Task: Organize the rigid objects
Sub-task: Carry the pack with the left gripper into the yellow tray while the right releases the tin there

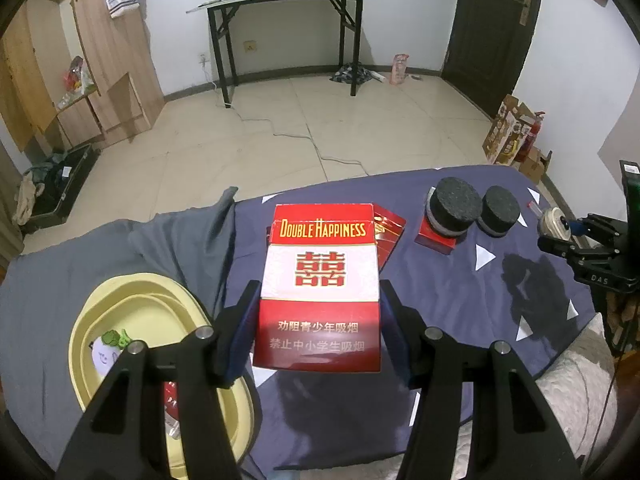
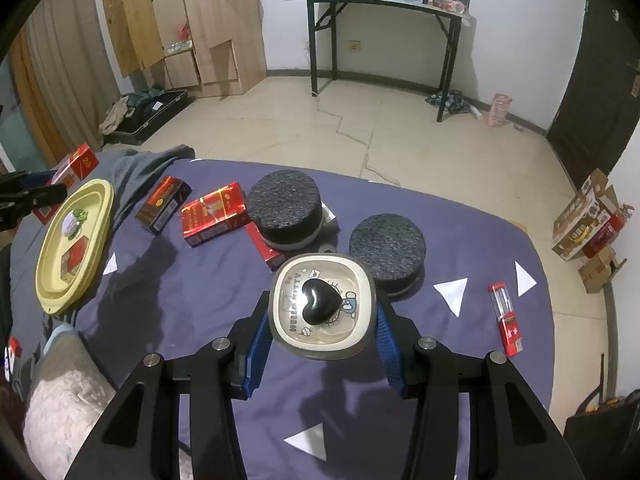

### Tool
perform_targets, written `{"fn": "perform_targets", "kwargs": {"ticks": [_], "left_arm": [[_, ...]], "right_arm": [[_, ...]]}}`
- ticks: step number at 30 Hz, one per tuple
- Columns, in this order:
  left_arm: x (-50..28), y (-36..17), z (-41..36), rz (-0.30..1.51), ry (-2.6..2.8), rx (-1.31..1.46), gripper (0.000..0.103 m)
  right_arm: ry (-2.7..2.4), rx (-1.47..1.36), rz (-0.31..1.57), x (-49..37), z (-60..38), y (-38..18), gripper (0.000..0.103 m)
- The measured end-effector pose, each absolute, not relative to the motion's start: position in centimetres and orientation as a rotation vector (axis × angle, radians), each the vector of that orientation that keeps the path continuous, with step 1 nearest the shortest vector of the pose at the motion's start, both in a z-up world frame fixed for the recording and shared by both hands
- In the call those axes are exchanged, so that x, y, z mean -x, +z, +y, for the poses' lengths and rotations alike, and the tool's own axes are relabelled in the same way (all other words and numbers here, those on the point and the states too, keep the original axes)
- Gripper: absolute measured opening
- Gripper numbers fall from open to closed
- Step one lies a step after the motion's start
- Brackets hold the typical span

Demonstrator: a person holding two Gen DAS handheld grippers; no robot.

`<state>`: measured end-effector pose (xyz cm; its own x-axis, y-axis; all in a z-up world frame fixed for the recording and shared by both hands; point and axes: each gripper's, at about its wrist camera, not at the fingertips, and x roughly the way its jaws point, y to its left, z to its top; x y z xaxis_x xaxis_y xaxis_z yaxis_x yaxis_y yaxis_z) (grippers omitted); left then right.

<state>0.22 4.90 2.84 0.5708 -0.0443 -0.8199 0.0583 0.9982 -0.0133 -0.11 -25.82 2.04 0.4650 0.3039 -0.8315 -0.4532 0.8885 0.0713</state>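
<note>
A red and white cigarette box (image 1: 320, 288) is held between the two fingers of the left gripper (image 1: 319, 312). The box is pressed on both sides and is lifted above the dark blue bedspread (image 1: 440, 320). Its front, with the gold words "Double Happiness", is turned up toward the camera.

A cream lid (image 2: 323, 307) with a black heart knob is held in the right gripper (image 2: 322, 320). The blue pads (image 2: 256, 344) are pushed against its two sides. It is also held above the bedspread.

A yellow tray (image 2: 100, 216) is seen at the left side of the bed. A small red box (image 2: 74, 260) and a little white and green thing are lying in it.

Two round grey foam pads (image 2: 285, 208) are seen past the lid. The bigger one is resting partly on a thin red box (image 2: 262, 246). A shiny red pack (image 2: 212, 214) and a dark brown pack (image 2: 162, 204) are lying to the left of the pads, near each other but apart. A small red and clear lighter (image 2: 506, 320) is lying on the right, well apart from the rest.

A grey cloth (image 1: 168, 240) is bunched at the far left of the bed. A black folding table (image 1: 288, 12) is seen by the far wall.
</note>
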Motion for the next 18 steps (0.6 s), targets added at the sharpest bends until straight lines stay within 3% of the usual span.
{"fn": "perform_targets", "kwargs": {"ticks": [9, 18], "left_arm": [[0.7, 3.3, 7.4, 0.959, -0.053, 0.014, 0.058], [7.8, 2.8, 23.0, 0.952, 0.251, 0.13, 0.058]], "right_arm": [[0.504, 0.198, 0.965, 0.5, -24.5, 2.4, 0.047], [0.837, 0.316, 0.913, 3.3, -10.8, 7.0, 0.047]]}}
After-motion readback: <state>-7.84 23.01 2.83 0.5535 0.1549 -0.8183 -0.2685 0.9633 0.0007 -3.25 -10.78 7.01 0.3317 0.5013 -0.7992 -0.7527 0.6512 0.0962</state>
